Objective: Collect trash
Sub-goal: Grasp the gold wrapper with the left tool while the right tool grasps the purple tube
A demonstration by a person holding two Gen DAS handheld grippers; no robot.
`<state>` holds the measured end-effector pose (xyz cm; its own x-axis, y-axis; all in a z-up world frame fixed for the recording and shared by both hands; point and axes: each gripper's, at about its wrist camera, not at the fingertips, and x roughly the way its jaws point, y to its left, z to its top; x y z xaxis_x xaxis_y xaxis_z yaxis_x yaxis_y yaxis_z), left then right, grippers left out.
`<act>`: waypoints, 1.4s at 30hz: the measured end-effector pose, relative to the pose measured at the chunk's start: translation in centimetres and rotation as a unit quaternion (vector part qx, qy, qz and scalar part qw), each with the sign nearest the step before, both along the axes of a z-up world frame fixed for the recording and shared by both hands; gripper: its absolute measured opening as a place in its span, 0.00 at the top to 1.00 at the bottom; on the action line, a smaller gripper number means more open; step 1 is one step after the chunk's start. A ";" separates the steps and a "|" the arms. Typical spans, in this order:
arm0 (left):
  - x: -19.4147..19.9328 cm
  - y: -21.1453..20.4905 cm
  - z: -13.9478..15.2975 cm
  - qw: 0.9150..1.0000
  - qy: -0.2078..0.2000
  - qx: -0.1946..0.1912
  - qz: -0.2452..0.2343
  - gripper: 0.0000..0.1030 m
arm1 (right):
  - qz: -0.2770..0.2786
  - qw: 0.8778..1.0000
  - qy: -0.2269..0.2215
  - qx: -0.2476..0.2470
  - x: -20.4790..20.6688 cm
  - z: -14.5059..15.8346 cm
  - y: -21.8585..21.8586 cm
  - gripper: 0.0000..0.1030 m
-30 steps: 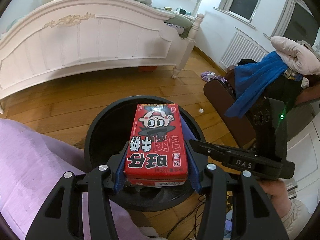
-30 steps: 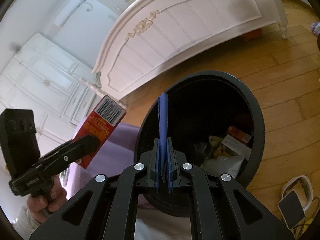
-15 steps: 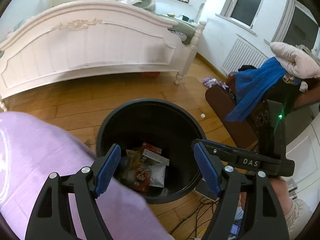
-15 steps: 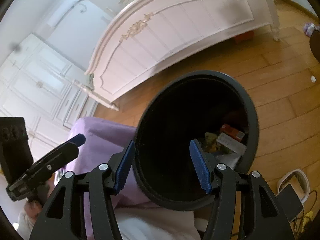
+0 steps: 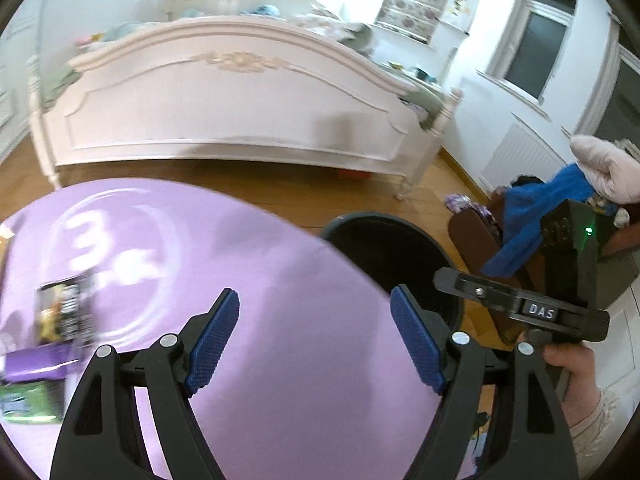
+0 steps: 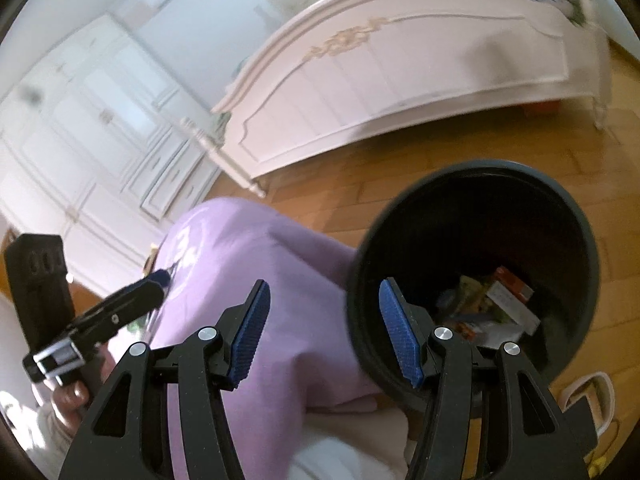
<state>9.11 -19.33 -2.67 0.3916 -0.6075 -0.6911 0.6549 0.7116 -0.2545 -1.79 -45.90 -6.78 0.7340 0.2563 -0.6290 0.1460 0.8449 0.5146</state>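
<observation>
Spread wide with nothing between its blue ribbed pads, the left claw (image 5: 314,342) is held above a round purple cloth-covered counter (image 5: 280,280) printed with a white ringed "3". The right claw (image 6: 320,330) is likewise parted wide and empty, its left pad over the purple cloth and its right pad over the near rim of a round black plastic trash bin (image 6: 576,240).

The bin is seen standing upright on the wooden plank floor (image 6: 340,184), its mouth facing up, just beside the counter's edge. Inside it, at the bottom, a heap of discarded packaging (image 6: 492,304) is seen, with a red-and-white carton lying tilted on top; its exact direction cannot be told through the blur.

At the far left of the left wrist view, blurred wrappers (image 5: 60,316) lie on the purple cloth: a dark one standing roughly lengthwise away from the camera, with a purple and a green one below it. Their outlines are too smeared for more.

Beyond the counter, a white carved bed footboard (image 5: 240,108) is seen across the floor. A blue cloth (image 5: 532,220) is draped over a dark brown chair (image 5: 476,232) to the right of the bin.
</observation>
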 end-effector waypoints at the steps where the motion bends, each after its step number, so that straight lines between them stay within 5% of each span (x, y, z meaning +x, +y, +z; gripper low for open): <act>1: 0.2 0.9 0.1 1.000 -0.001 0.000 0.007 0.24 | 0.012 1.000 -0.001 -0.008 0.6 0.3 1.2 0.44; 12: 3.0 12.5 0.3 0.995 -0.011 0.010 0.103 0.24 | 0.134 0.988 -0.008 -0.077 5.5 2.1 11.6 0.44; 21: 6.3 19.0 -0.7 0.988 -0.015 0.021 0.155 0.24 | 0.230 0.963 -0.011 -0.137 8.9 1.9 19.7 0.44; 27: 10.0 20.8 -1.5 0.984 -0.013 0.057 0.171 0.25 | 0.299 0.935 -0.034 -0.187 11.1 2.5 25.1 0.44; 35: 12.8 20.4 -3.4 0.982 0.000 0.101 0.162 0.39 | 0.389 0.879 -0.050 -0.270 14.6 1.9 30.2 0.44; 42: 13.2 19.6 -3.6 0.982 -0.022 0.120 0.146 0.39 | 0.439 0.858 -0.019 -0.266 17.5 0.8 31.9 0.44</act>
